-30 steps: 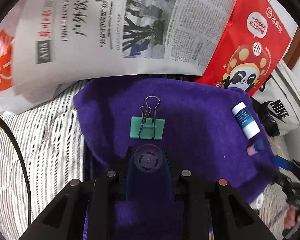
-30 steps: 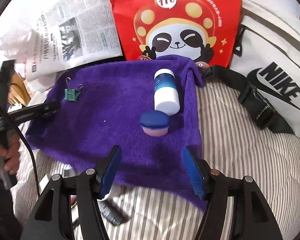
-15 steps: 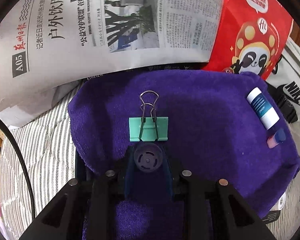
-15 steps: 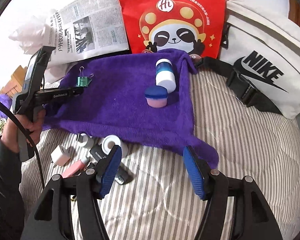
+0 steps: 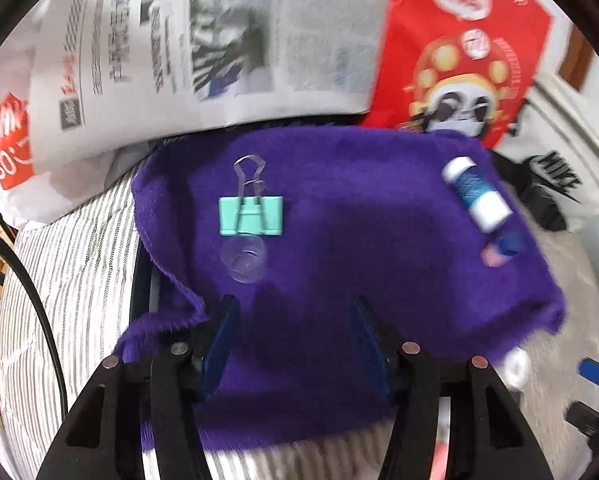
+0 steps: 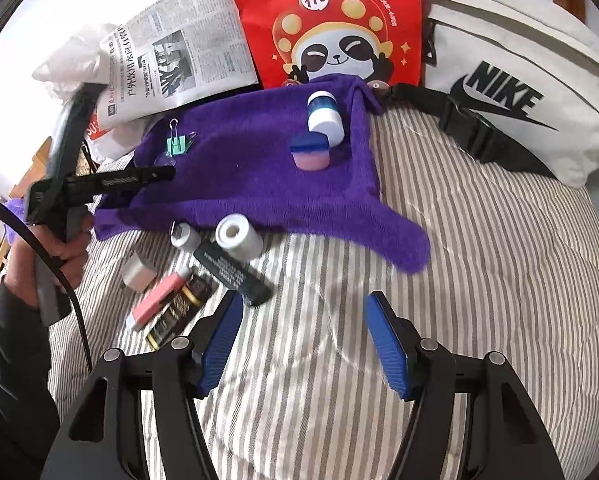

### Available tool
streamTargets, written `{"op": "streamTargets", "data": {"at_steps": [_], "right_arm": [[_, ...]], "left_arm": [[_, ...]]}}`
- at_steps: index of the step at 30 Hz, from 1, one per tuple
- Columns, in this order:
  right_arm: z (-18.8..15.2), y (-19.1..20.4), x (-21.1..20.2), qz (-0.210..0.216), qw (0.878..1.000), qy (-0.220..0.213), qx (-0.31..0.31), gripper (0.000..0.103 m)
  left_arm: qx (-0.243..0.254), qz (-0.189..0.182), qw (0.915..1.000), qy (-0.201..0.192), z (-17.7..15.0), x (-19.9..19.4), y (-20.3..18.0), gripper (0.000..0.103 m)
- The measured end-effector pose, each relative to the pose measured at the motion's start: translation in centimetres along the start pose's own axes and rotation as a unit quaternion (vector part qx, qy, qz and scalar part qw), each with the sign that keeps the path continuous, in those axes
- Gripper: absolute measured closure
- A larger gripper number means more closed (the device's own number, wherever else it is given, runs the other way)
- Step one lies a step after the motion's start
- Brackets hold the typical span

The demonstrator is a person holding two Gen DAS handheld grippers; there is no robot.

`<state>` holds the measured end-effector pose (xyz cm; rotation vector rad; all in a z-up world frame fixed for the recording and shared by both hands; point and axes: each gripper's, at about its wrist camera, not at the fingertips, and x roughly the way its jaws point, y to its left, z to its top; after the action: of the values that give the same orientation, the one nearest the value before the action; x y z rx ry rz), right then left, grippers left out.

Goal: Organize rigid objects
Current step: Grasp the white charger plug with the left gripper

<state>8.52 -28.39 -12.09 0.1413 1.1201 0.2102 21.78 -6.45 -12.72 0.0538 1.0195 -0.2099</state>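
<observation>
Two items lie touching on the purple towel (image 5: pixel 359 240): clear suction cup (image 5: pixel 245 262) just below green binder clip (image 5: pixel 251 216) | left gripper (image 5: pixel 295 320) jaws spread, empty, just behind cup | right gripper (image 6: pixel 303 336) jaws spread, empty, over striped bedding (image 6: pixel 479 260)

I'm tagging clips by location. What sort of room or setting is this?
Probably a bedroom at home: the things lie on a soft striped quilt, like a bed cover, with a white Nike bag and a newspaper propped behind a purple towel.
</observation>
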Motion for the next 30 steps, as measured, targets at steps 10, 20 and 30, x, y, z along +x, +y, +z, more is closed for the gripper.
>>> {"op": "streamTargets", "data": {"at_steps": [10, 20, 30], "right_arm": [[-2.0, -0.5, -1.5, 0.009, 1.0, -0.001, 0.003, 0.039], [-3.6, -0.5, -1.9, 0.015, 1.0, 0.007, -0.003, 0.039], [-3.9, -0.2, -1.2, 0.013, 1.0, 0.017, -0.003, 0.039]], "left_arm": [[0.06, -0.031, 0.9977, 0.001, -4.4, -4.0, -2.0, 0.049], [0.102, -0.007, 0.9944, 0.027, -9.2, -3.7, -1.8, 0.06], [0.117, -0.034, 0.9923, 0.021, -10.0, -2.8, -1.8, 0.076]]}}
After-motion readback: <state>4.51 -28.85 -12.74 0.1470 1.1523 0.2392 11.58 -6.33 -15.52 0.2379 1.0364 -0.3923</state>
